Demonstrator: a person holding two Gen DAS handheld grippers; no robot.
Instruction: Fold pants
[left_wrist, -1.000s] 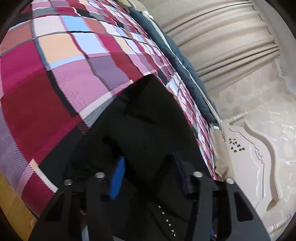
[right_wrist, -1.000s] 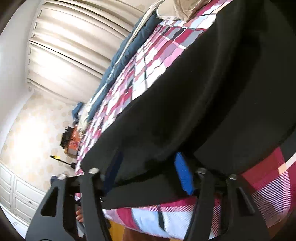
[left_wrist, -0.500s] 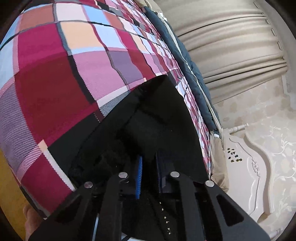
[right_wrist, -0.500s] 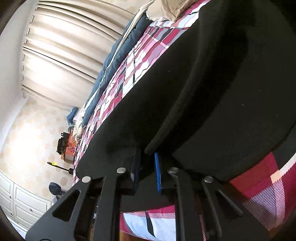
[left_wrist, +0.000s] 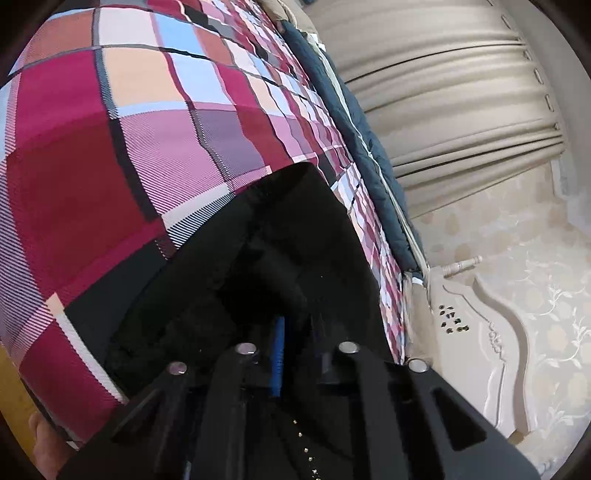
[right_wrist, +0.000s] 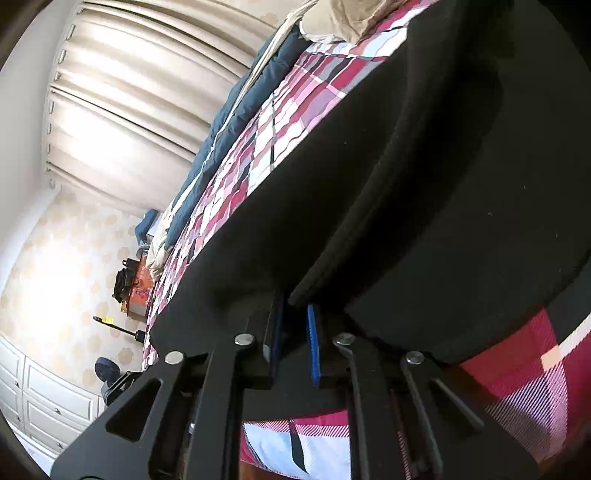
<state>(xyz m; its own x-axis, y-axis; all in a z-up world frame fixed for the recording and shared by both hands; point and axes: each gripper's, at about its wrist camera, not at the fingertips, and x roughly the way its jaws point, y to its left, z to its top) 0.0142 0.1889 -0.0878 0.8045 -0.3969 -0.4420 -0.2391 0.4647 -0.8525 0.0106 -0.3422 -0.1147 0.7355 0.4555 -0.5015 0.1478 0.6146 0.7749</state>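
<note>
Bed, with plaid cover (left_wrist: 122, 155): red, pink, blue and cream checks over the whole top; your two grippers work at its near edge.

Curtains (left_wrist: 443, 96): beige, pleated, hanging beyond the far side of the bed.

Quilt (left_wrist: 354, 122): dark blue, bunched in a long ridge along the bed's far edge.

Pants (right_wrist: 424, 177): black, spread flat on the plaid cover, one end lying at the near edge. A raised fold or seam runs across them in the right wrist view.

Headboard (left_wrist: 491, 332): cream, carved, standing at the end of the bed in the left wrist view.

Drawers (right_wrist: 40, 398): white, against the wall at the lower left of the right wrist view.

Left gripper (left_wrist: 295, 347): your jaws are clenched on the pants' black fabric at the near edge. The cloth is dark here, so probably a hem.

Right gripper (right_wrist: 295, 332): your jaws are closing, the blue pads pinching the pants' edge between them at the near edge of the bed.
</note>
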